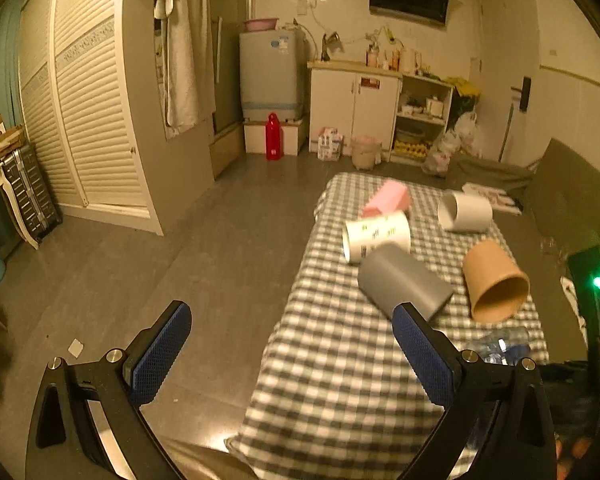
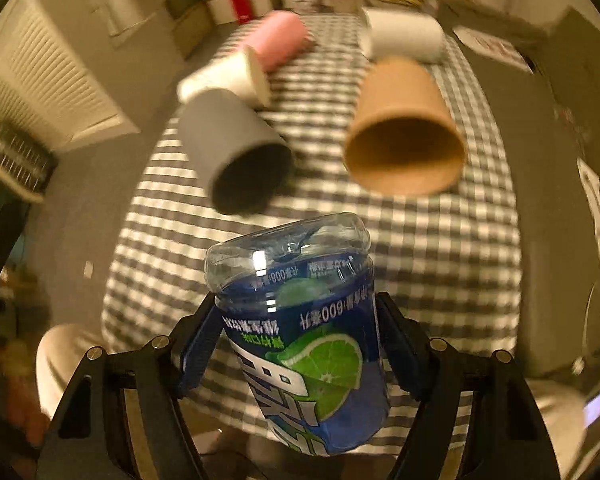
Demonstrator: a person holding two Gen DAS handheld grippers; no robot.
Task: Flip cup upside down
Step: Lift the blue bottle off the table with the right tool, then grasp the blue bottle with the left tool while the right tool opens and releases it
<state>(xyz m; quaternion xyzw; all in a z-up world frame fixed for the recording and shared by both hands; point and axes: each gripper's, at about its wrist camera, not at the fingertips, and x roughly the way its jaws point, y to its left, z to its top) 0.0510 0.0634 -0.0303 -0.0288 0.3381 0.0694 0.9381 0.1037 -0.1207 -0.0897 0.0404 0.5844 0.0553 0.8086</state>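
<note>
While the checked table fills most of both views, five cups lie on their sides on it: one grey cup, one brown cup, one printed white cup, one plain white cup and one pink cup. In the left wrist view the grey cup touches the printed white cup, and the pink one sits just behind that; the plain white cup is apart toward the far right; the brown cup lies near the grey one with its mouth facing the camera.

One clear cup with a blue lime label, cut from a bottle by the look of it, is the sixth. It is in the right gripper, jaws closed part-way on its two sides, closed base pointing away from the camera, print reading upside down. It is above the near end of the table; whether it touches the cloth I cannot tell.

Left gripper: jaws spread wide, nothing between them. One finger hangs over the floor beside the table, the other overlaps the grey cup's edge in view; contact unclear.

Background, one each: red bottle on the floor, white cabinet, louvred wardrobe.
</note>
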